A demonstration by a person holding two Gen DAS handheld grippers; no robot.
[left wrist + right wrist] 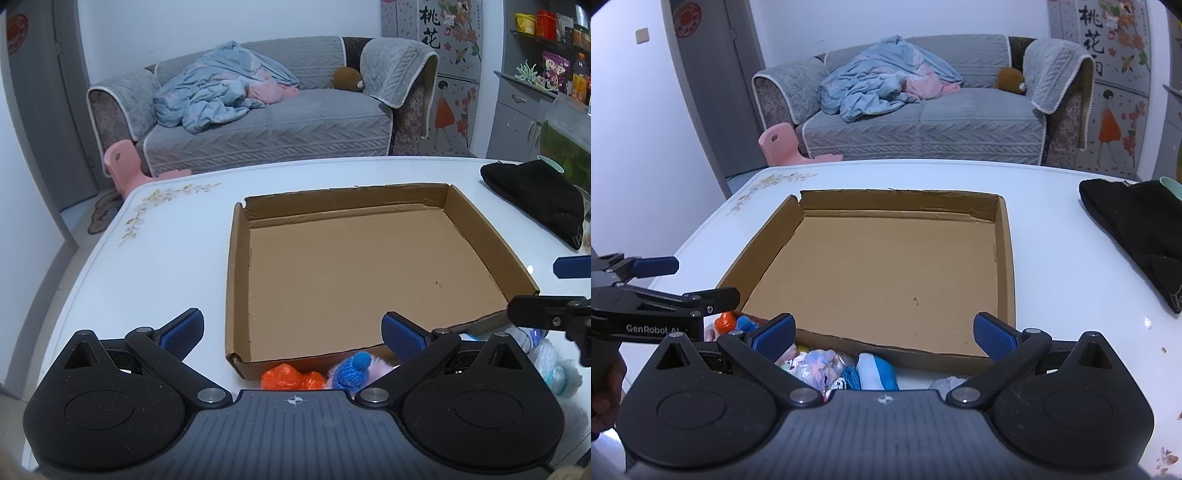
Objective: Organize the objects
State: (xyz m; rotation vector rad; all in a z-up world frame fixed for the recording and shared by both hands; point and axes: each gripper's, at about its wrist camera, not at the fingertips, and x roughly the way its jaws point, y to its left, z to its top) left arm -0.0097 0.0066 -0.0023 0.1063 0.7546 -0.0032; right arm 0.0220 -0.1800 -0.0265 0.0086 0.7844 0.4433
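I have both tongs, left (pixel 291 334) and right (pixel 884 334), spread wide and empty, cardboard tray (pixel 1006 258) still bare, small soft toys (pixel 827 365) waiting on the worktop (pixel 1071 295).

"GenRobot.AI" on left tool (pixel 665 280); "桃花" on fridge (pixel 443 37).

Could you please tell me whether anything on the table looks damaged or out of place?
The shallow brown cardboard tray has a torn, split far-left corner; small colourful soft items lie outside its near wall.
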